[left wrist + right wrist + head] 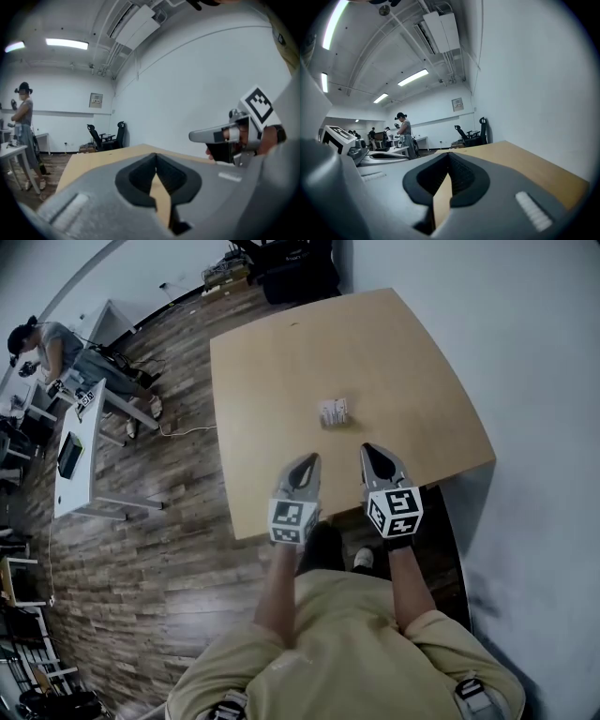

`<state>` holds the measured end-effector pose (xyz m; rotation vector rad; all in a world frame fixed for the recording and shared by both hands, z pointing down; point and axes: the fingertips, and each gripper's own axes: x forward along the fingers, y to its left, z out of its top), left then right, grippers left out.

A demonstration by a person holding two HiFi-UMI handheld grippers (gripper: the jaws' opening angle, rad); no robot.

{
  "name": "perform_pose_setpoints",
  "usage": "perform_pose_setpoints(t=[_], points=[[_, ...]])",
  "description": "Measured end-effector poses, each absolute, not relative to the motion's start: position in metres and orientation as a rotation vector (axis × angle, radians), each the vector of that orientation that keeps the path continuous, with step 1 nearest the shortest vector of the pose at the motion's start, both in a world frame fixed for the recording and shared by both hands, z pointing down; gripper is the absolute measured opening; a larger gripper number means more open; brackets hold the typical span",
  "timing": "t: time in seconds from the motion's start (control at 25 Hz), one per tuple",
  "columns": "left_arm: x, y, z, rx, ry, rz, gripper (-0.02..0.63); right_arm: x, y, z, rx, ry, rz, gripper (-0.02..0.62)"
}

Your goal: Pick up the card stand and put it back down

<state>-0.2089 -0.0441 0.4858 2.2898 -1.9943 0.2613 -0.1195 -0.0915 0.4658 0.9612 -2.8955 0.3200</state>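
**Both grippers clenched, short of the card stand**

The small, pale, boxy card stand [333,412] sits alone near the middle of the light-brown wooden table [272,362], well in from every edge. It is too small in the head view to tell its build or which way it faces, and neither gripper view shows it. Near of it and apart from it, the grey left gripper [310,459] and the grey right gripper [367,448] hover side by side over the near part of the table. The stand lies a little farther off, roughly between their lines. Both grippers are clenched on nothing: in each gripper view the dark pads meet at the tips, with only bare tabletop beyond.

The likeliest slip is reaching in with the jaws together. A closed tip would probably shove so light a thing away or knock it over, so the jaws need to part first. Aim is a second risk. With the stand outside both gripper views, an off-centre approach could pinch one corner and twist it. A hard squeeze might bend or flick it. Released while tilted, it may topple rather than stand. The grippers also sit close together, so the idle one could nudge the stand. A fall to the dark plank floor [159,549] looks unlikely.
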Motion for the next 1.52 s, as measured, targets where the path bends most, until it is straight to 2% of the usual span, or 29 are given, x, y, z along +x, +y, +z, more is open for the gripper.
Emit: perform_pose_setpoints(t=[0.28, 0.4, 0.68, 0.92, 1.08, 1.12, 1.32, 1.52], points=[[-0.252, -0.102, 0.567, 2.235, -1.843, 0.317, 0.040, -0.150, -0.143, 0.555, 0.933, -2.770, 0.483, 0.003], [-0.275, -0.124, 0.609, 2.190, -1.759, 0.396, 0.095, -0.162, -0.163, 0.585, 0.936, -2.715, 0.532, 0.003], [-0.319, -0.180, 0.659, 2.246, -1.550, 0.558, 0.152, -0.181, -0.205, 0.625, 0.975, -2.619, 0.616, 0.003], [-0.327, -0.217, 0.693, 2.340, -1.269, 0.697, 0.262, -0.196, -0.226, 0.644, 0.985, -2.574, 0.687, 0.003], [-0.325, -0.234, 0.719, 2.415, -1.057, 0.766, 0.407, -0.202, -0.234, 0.663, 1.000, -2.546, 0.742, 0.003], [-0.322, -0.238, 0.723, 2.436, -1.022, 0.781, 0.423, -0.200, -0.236, 0.666, 1.012, -2.533, 0.751, 0.003], [-0.303, -0.260, 0.743, 2.544, -0.906, 0.917, 0.420, -0.185, -0.243, 0.677, 1.062, -2.502, 0.777, 0.003], [-0.281, -0.282, 0.751, 2.634, -0.826, 0.986, 0.306, -0.189, -0.245, 0.680, 1.062, -2.505, 0.794, 0.003]])
